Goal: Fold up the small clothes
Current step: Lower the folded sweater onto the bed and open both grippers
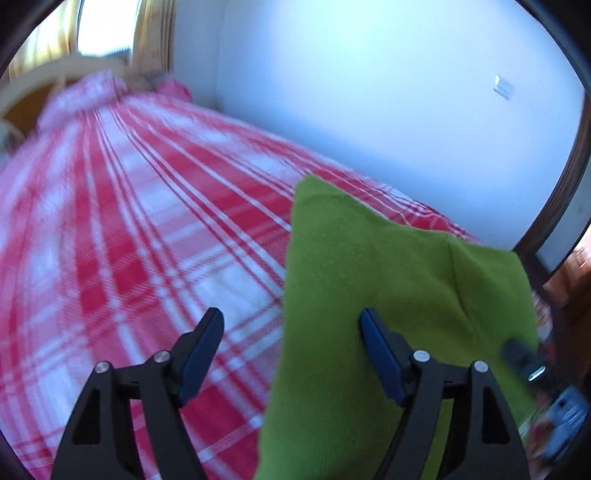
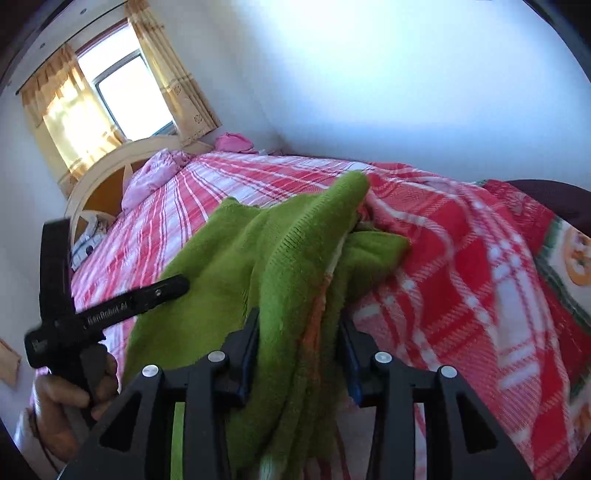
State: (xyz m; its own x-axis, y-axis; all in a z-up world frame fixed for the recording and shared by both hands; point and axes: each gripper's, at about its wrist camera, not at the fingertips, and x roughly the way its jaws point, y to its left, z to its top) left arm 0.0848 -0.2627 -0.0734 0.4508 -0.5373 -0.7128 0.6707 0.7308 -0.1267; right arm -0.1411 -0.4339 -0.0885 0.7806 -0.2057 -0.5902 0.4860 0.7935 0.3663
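Left wrist view: left hand-held gripper (image 1: 291, 325) with jaws standing wide apart and clamping nothing; edge of the green knitted garment (image 1: 369, 266) lying between the pads, right pad (image 1: 376, 343) in front of the cloth, left pad (image 1: 203, 343) over bare bedspread. Garment at right near, spread as a flat panel with one corner pointing far, resting on the red-and-white checked bedspread (image 1: 129, 229) of the bed. Pale wall (image 1: 369, 92) behind, window with yellow curtains (image 1: 155, 33) far left, picture partly blurred.

Right wrist view: right hand-held gripper (image 2: 299, 350) with jaws set narrow around a gathered bundle of the green knitted garment (image 2: 288, 258); left pad (image 2: 251, 350) against the cloth, right pad (image 2: 351, 354) at its other side, firm pressure not certain. Orange stripe visible within the bundled folds. Garment draped from the jaws outward over the bedspread (image 2: 461, 258), one fold rising to a peak far centre. Left hand-held gripper (image 2: 122, 302) at left, one black finger reaching the garment's left edge, gripped by a person's hand (image 2: 70, 398) at near left. Pink crumpled cloth (image 2: 155, 173) near the cream headboard (image 2: 110, 166), window (image 2: 122, 85) beyond.
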